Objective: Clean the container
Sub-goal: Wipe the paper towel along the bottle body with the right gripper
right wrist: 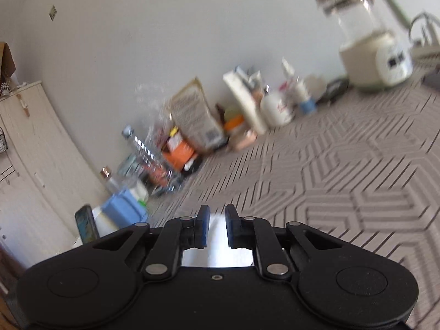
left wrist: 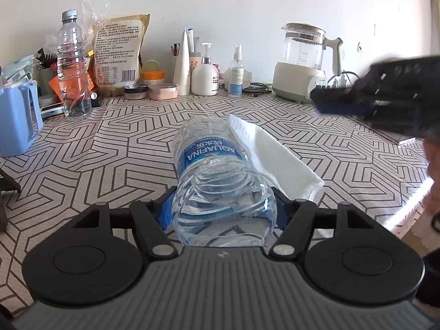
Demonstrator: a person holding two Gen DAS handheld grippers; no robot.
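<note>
1. The left gripper (left wrist: 224, 211) is closed on the base end of a clear Aquafina bottle (left wrist: 217, 170), its blue pads pressed against both sides; the bottle lies horizontally, pointing away from the camera over the patterned tabletop (left wrist: 110, 143).
2. Just to the right of the bottle, and partly under it, a folded white cloth (left wrist: 272, 154) lies flat on the table.
3. The right gripper (right wrist: 217, 227) holds nothing; its jaws stand a narrow gap apart, with only a bright blurred patch showing between them. In the left wrist view it appears as a dark, blurred shape (left wrist: 385, 88) raised above the table on the right, well apart from the bottle.
4. At the left edge stands a blue jug (left wrist: 16, 118), and behind it an upright clear bottle (left wrist: 73, 68) with a grey cap.
5. Along the wall sit a tan food packet (left wrist: 121, 52), a white pump bottle (left wrist: 205, 74), a small spray bottle (left wrist: 236, 74) and a glass kettle (left wrist: 305, 60) on a pale green base.
6. The right wrist view is tilted and smeared, so detail there is hard to read.
</note>
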